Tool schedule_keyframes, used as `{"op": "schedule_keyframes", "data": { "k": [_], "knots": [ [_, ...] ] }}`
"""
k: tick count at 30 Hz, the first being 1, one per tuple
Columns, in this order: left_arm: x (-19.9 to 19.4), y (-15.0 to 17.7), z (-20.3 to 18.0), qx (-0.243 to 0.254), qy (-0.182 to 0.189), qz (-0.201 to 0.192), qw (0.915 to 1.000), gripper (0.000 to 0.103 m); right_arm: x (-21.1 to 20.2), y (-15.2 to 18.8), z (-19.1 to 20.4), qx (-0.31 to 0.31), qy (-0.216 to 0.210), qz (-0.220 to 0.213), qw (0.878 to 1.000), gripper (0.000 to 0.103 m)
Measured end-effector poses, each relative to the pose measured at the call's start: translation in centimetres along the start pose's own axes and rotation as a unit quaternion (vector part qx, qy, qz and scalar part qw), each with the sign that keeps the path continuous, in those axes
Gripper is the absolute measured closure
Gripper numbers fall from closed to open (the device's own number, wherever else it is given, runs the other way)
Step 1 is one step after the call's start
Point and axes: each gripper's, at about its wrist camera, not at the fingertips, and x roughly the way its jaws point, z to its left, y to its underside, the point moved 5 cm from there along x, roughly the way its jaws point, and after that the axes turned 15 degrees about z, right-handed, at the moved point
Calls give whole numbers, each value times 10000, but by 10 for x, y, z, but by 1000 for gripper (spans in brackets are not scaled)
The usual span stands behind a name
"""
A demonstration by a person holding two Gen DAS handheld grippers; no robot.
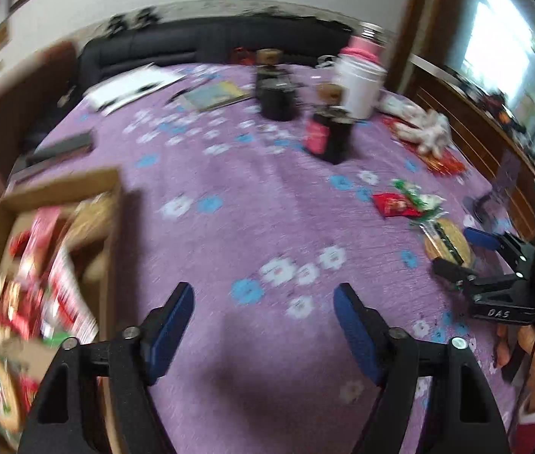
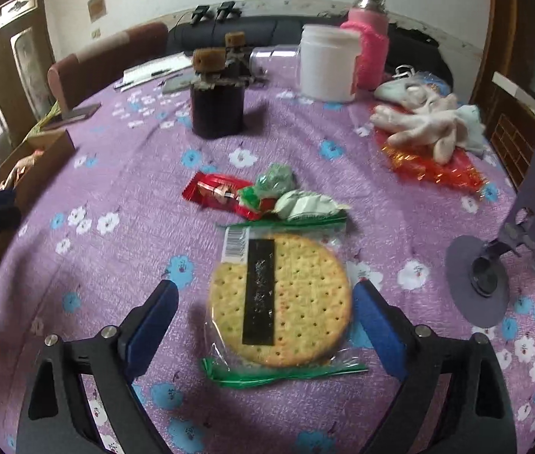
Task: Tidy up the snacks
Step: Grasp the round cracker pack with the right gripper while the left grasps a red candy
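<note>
A: The wrapped round cracker lies flat on the desk, between the right hand-held gripper's spread jaws — untouched.

B: Light, brittle, slippery film — I'd pinch the rim gently. The left hand-held gripper hangs spread and empty beside the snack-filled cardboard box.

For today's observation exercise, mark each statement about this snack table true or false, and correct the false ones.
1. The right tongs stand open around the wrapped round cracker. True.
2. The left tongs grip a red packet. False: they are open over bare tablecloth.
3. A cardboard box at the table's left already holds snacks. True.
4. The white tub lies tipped over. False: it stands upright.
5. The red wafer packet lies beyond the cracker. True.
</note>
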Motion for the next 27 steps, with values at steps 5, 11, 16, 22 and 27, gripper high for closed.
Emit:
{"op": "schedule_keyframes", "data": {
  "k": [5, 11, 16, 22, 27],
  "knots": [
    [12, -26, -44, 796, -150, -97, 9967, 12, -9, 7, -9, 317, -254, -173, 9990, 28],
    [45, -51, -106, 2192, -507, -129, 9743, 12, -40, 37, -18, 874, -790, -623, 9911, 28],
    [68, -70, -138, 2884, -632, -126, 9553, 12, -60, 62, -21, 1238, -1198, -864, 9812, 28],
    [94, -89, -143, 2811, -424, 159, 9586, 12, -64, 78, -20, 1422, -1302, -884, 9773, 28],
    [98, -95, -142, 2517, 143, 305, 9672, 43, -67, 84, -22, 1537, -1275, -880, 9759, 28]
  ]
}}
